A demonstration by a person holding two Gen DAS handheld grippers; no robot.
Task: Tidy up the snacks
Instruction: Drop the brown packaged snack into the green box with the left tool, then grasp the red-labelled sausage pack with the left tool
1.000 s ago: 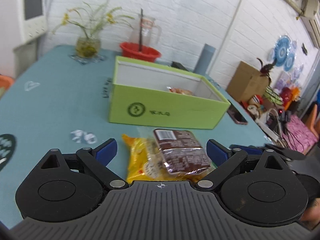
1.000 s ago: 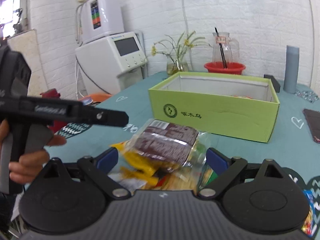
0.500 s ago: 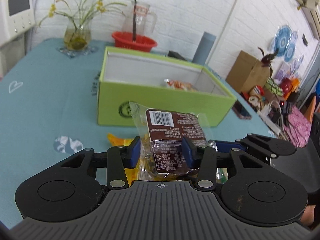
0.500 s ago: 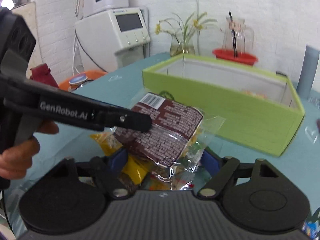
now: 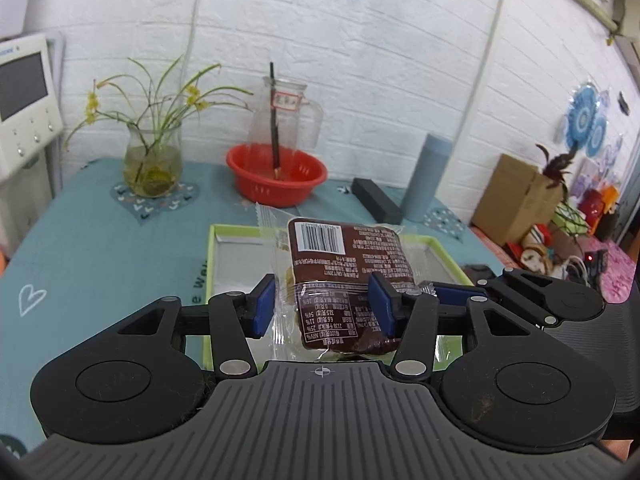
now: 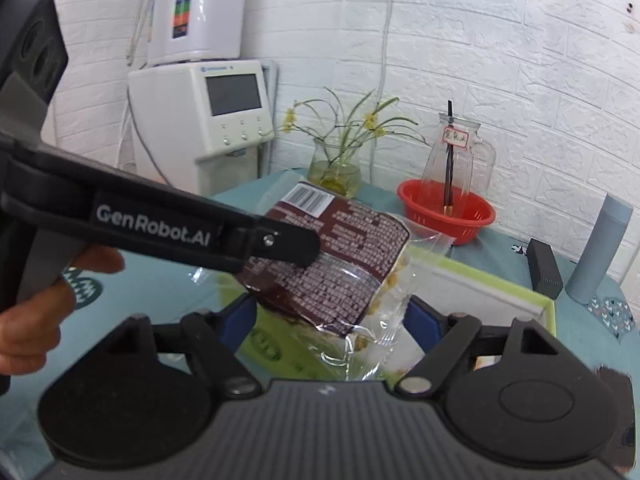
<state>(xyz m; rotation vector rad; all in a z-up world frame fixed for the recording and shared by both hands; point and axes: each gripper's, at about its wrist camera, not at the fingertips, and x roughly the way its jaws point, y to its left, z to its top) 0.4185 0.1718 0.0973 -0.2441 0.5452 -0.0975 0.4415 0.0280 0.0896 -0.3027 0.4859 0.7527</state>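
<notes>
Left wrist view: the left gripper point(image 5: 324, 306) pinches the brown packet point(image 5: 346, 276) between its blue pads, jaws easing open slightly but pressing on it, and carries it above the green box point(image 5: 212, 256), likely for dropping inside. Right wrist view: the right gripper point(image 6: 330, 318) stands wider, jaws opening; the packet point(image 6: 328, 256) hangs between them, whether touching I cannot tell, probably steadying it above the box point(image 6: 548, 304).

"GenRobot.AI" stands in white on the black arm point(image 6: 160, 226) at left of the right view. A barcode sits atop the brown packet point(image 5: 344, 256); its print is unreadable.
</notes>
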